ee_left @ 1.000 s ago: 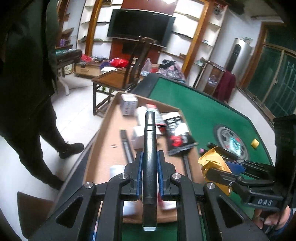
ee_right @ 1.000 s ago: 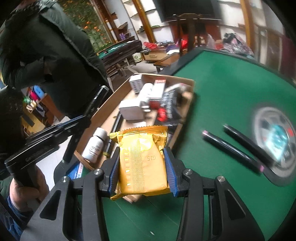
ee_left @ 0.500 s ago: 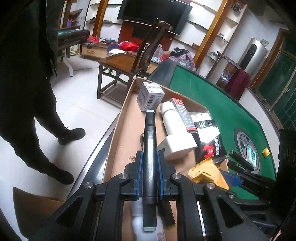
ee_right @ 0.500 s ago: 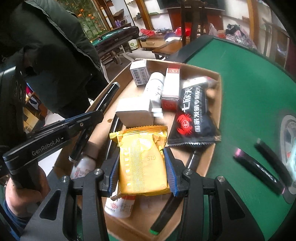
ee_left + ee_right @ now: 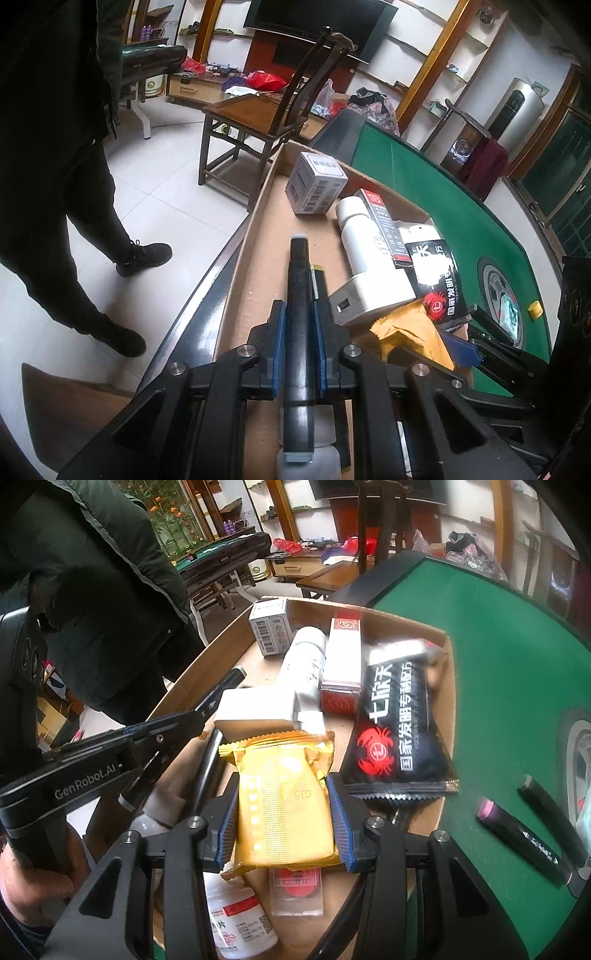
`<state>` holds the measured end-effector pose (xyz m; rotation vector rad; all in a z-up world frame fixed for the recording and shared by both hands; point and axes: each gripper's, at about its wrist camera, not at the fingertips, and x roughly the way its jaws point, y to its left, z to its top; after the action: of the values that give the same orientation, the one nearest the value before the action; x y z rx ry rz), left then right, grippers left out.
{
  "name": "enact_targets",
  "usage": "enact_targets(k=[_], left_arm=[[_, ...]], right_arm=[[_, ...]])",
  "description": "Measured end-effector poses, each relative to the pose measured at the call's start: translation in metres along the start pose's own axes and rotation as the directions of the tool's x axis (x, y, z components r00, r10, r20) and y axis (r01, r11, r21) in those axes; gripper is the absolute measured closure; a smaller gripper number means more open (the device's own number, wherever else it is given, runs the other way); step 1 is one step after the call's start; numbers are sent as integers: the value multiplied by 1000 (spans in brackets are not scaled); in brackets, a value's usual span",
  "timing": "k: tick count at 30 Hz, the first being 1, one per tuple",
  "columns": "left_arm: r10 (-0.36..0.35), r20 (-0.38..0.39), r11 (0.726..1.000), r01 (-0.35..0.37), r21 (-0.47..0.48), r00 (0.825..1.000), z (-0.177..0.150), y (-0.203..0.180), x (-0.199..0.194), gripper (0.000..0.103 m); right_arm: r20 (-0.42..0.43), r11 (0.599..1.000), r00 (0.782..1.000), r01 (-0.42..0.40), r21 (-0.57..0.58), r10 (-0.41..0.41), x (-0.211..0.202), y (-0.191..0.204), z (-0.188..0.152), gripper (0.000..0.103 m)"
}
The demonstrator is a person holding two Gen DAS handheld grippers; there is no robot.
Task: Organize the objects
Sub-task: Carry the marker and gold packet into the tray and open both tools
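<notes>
over a shallow brown cardboard tray [image 5: 448, 672] at the edge of a green felt game table [image 5: 498, 657], the left gripper [image 5: 299, 345] pinches a slim black marker pen [image 5: 298, 314] between its blue pads, the pen pointing along the fingers above the tray floor. alongside it, the right gripper [image 5: 284, 816] squeezes a crinkled yellow foil snack packet [image 5: 286, 801] by its sides, held above the tray's near end. inside the tray lie a small white barcoded carton [image 5: 271, 629] at the far corner, a white cylindrical bottle [image 5: 306, 661] on its side, a red-and-white narrow box [image 5: 341, 664] resting against it, a flat white box [image 5: 258, 712], and a black snack pouch with a red crab logo [image 5: 399, 731] along the right wall. a white pill bottle with a red label [image 5: 236, 919] sits beneath the right gripper. two more black marker pens [image 5: 524, 842] lie on the felt outside the tray. a person in dark clothes [image 5: 55, 147] stands on the tiled floor.
</notes>
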<state>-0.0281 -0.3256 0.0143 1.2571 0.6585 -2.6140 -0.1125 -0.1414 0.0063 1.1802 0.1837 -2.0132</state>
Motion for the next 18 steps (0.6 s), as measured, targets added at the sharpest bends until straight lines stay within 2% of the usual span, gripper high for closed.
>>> enact_targets(k=[6,11,18], left_arm=[[-15,2,1000,15,-27,1000,-1,3,-6,89],[-19,25,999,20,-47,1000,-1,2,-17,76],[-38,65,997,42,-66,997,-11,-8,-40,74]], right_arm=[[-13,1000,1000,-19,19,20,2,-4,1,59],[-27,999,999,-44,17,44,-4,-3,1,58],[-1,993,994,-105,45,105,-31,-14,-6,58]])
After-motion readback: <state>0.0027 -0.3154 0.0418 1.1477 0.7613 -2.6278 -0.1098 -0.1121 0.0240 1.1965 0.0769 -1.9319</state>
